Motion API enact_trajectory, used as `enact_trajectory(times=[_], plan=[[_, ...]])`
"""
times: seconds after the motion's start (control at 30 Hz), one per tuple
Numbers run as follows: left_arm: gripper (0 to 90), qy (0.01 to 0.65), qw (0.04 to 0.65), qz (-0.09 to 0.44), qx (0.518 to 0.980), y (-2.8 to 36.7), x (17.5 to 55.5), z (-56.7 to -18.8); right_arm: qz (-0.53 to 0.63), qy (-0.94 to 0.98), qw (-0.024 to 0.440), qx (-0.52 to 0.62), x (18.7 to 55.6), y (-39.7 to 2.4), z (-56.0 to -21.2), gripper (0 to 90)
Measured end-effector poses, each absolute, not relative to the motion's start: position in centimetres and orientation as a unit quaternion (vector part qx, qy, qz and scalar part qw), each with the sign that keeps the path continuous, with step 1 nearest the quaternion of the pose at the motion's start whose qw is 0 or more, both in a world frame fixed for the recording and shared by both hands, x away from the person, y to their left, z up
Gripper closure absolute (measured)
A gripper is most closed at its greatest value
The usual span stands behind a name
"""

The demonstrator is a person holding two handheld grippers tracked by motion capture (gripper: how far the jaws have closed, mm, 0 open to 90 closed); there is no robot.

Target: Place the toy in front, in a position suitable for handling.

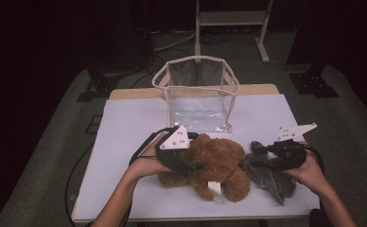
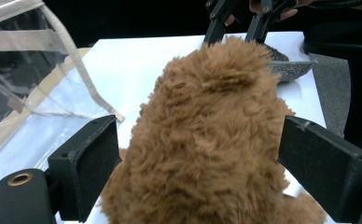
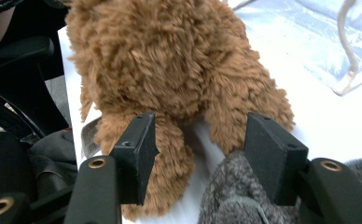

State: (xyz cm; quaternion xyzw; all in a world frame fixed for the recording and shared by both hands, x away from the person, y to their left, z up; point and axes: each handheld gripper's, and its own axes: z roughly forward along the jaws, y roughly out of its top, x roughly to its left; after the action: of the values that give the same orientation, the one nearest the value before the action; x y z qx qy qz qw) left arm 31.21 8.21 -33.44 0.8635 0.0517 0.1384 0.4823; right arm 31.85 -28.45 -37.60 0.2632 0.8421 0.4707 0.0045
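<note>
A brown teddy bear (image 1: pixel 217 161) lies near the front of the white table (image 1: pixel 129 123). Against its right side rests a grey plush toy (image 1: pixel 266 175). My left gripper (image 1: pixel 196 165) is at the bear's left side. In the left gripper view its jaws (image 2: pixel 200 135) stand wide on either side of the bear (image 2: pixel 207 130), not squeezing it. My right gripper (image 1: pixel 262 153) hovers over the grey plush. In the right gripper view its jaws (image 3: pixel 200 135) are apart, with the bear's leg (image 3: pixel 170 154) ahead between them and the grey plush (image 3: pixel 235 196) just below.
A clear plastic bag with cream trim (image 1: pixel 198 94) stands open-topped at the back middle of the table, just behind the bear. A white tag (image 1: pixel 214 188) hangs from the bear. A metal stand (image 1: pixel 229 23) is on the floor beyond.
</note>
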Motion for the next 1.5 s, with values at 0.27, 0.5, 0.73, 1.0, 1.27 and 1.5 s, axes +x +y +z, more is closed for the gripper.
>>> enact_trajectory(times=[0.27,0.5,0.73,1.0,1.27,1.5], plan=[[10.2,0.071,0.488,0.138,0.859,9.4,31.1,-33.9,0.472,0.845,-0.001,0.25,32.4,-27.6,-36.8,41.6],[9.6,0.08,0.486,0.136,0.86,10.1,31.0,-34.4,0.473,0.847,-0.002,0.243,32.9,-27.2,-36.4,41.1],[9.4,0.086,0.487,0.137,0.858,10.8,30.7,-34.5,0.472,0.851,-0.003,0.231,33.3,-26.7,-35.7,40.7],[8.3,0.098,0.48,0.141,0.86,11.6,30.3,-34.7,0.476,0.853,-0.006,0.215,34.4,-26.0,-34.3,39.8],[7.2,0.114,0.474,0.138,0.862,12.7,29.8,-35.1,0.467,0.862,-0.001,0.195,35.7,-24.9,-32.8,38.5],[7.0,0.129,0.469,0.148,0.861,14.2,29.3,-35.3,0.46,0.87,0.004,0.178,37.0,-23.5,-31.0,37.5]])
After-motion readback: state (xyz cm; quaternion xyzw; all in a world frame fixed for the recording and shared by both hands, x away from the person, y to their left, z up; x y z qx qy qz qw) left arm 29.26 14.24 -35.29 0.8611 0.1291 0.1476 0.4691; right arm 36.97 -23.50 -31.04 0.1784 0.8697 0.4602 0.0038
